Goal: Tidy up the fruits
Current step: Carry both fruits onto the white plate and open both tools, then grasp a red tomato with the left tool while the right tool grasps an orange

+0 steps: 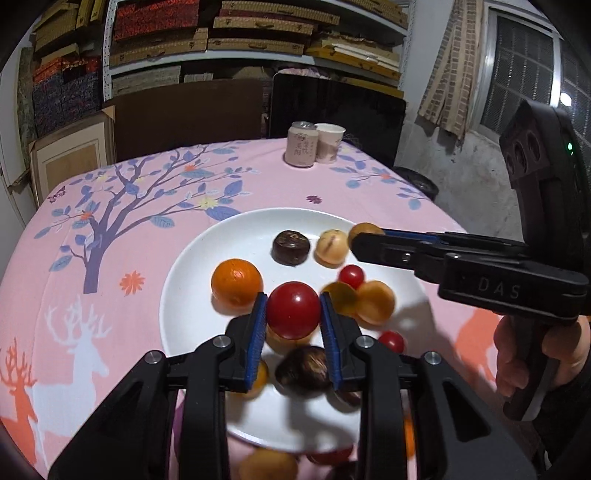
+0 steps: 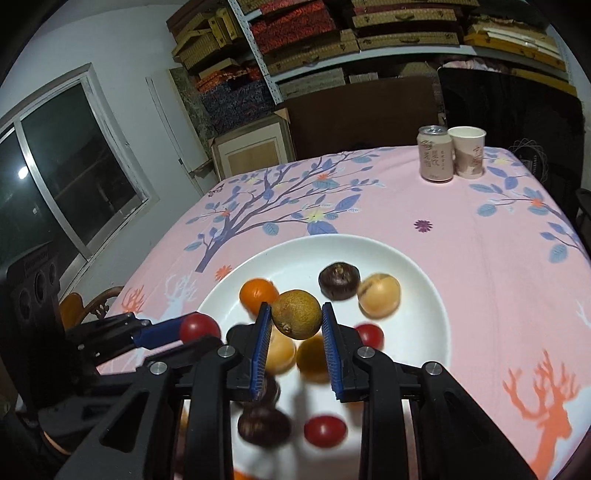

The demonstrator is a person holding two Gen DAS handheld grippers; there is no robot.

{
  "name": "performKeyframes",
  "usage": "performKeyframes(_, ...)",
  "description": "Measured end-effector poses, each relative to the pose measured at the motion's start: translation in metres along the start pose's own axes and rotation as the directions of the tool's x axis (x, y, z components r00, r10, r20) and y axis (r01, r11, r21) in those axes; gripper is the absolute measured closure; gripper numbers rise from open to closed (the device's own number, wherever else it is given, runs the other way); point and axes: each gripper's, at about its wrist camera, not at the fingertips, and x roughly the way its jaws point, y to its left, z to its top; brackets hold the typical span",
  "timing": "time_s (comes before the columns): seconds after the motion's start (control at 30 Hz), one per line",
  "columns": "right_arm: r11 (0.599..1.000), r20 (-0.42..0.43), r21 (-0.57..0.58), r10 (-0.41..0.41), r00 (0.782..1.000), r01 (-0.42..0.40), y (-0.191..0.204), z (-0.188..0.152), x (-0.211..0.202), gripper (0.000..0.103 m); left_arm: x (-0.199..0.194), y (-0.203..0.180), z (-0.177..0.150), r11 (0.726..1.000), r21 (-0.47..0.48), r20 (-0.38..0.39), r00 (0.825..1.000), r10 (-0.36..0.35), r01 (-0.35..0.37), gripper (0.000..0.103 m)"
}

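1. Pink cloth printed with trees and deer covers the counter (image 1: 258,192), and on it we see a white plate (image 1: 192,280) of mixed fruit.
2. Through the left wrist view, our left claw (image 1: 293,317) is clamped on a red tomato (image 1: 293,310), blue pads pressing both its sides, held above the plate's near half.
3. That same view shows our right claw (image 1: 364,236) from the side, reaching in over the plate's right rim with a brownish fruit at its tip; a hand (image 1: 532,354) grips its handle at the right edge.
4. Only the right wrist view tells us what that fruit is: a rough, tan-brown round fruit (image 2: 296,314) squeezed between the right claw's (image 2: 296,317) blue pads, above the middle of the plate (image 2: 424,280).
5. From the right wrist we also see the left claw at the lower left, the tomato (image 2: 199,328) at its tip.
6. On the plate both views show an orange (image 1: 236,282), a dark brown fruit (image 1: 290,247) and a pale tan fruit (image 1: 331,248) beside it; smaller red tomatoes and amber fruits lie nearer us, blurred.
7. At the far side of the counter a drink can (image 1: 301,144) stands touching a paper cup (image 1: 329,142).
8. Shelves of stacked boxes (image 1: 258,29) fill the back wall; the window appears on the right in one view, on the left in the other.
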Motion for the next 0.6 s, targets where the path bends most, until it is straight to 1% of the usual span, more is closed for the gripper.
performKeyframes(0.03, 1.0, -0.008, 0.004, 0.008, 1.0, -0.008, -0.001, 0.004, 0.009, 0.073, 0.006, 0.004, 0.003, 1.0, -0.007, -0.004, 1.0, 0.003, -0.003, 0.075)
performKeyframes(0.07, 1.0, -0.013, 0.01, 0.016, 1.0, -0.016, -0.002, 0.008, 0.016, 0.07, 0.01, 0.006, 0.004, 1.0, -0.01, -0.006, 1.0, 0.009, -0.009, 0.064)
performKeyframes(0.1, 1.0, -0.013, 0.015, 0.015, 1.0, -0.015, -0.002, 0.008, 0.019, 0.061, 0.013, 0.009, 0.005, 1.0, -0.014, -0.003, 1.0, 0.021, -0.021, 0.049)
performKeyframes(0.17, 1.0, 0.005, 0.018, 0.01, 1.0, -0.01, -0.001, 0.009, 0.018, 0.06, 0.009, 0.014, 0.004, 0.999, -0.027, 0.029, 0.999, 0.045, -0.044, 0.037)
performKeyframes(0.2, 1.0, 0.013, 0.015, 0.008, 1.0, -0.009, 0.0, 0.007, 0.014, 0.06, 0.006, 0.015, 0.003, 0.999, -0.032, 0.036, 0.998, 0.043, -0.042, 0.035)
performKeyframes(0.27, 1.0, 0.025, 0.014, 0.005, 1.0, -0.006, 0.001, 0.001, 0.005, 0.06, -0.003, 0.018, -0.003, 0.998, -0.039, 0.047, 0.998, 0.051, -0.049, 0.035)
performKeyframes(0.33, 1.0, 0.029, 0.014, -0.005, 1.0, 0.005, 0.003, -0.009, -0.006, 0.06, -0.015, 0.019, -0.013, 0.998, -0.044, 0.053, 0.998, 0.042, -0.04, 0.034)
performKeyframes(0.4, 1.0, 0.034, 0.013, 0.002, 0.999, -0.002, 0.006, -0.022, -0.02, 0.06, -0.029, 0.016, -0.027, 0.999, -0.034, 0.053, 0.998, 0.036, -0.034, 0.03)
performKeyframes(0.47, 1.0, 0.043, 0.014, 0.001, 0.999, -0.001, 0.008, -0.042, -0.038, 0.06, -0.044, 0.01, -0.044, 1.0, -0.023, 0.055, 0.998, 0.022, -0.02, 0.026)
performKeyframes(0.53, 0.999, 0.059, 0.042, 0.003, 0.998, -0.005, 0.007, -0.063, -0.055, 0.058, -0.06, 0.001, -0.065, 1.0, 0.003, 0.048, 0.999, -0.001, 0.001, 0.025)
performKeyframes(0.6, 0.997, 0.072, 0.078, 0.002, 0.997, -0.008, 0.006, -0.085, -0.07, 0.055, -0.073, -0.007, -0.085, 0.999, 0.034, 0.036, 0.999, -0.008, 0.006, 0.025)
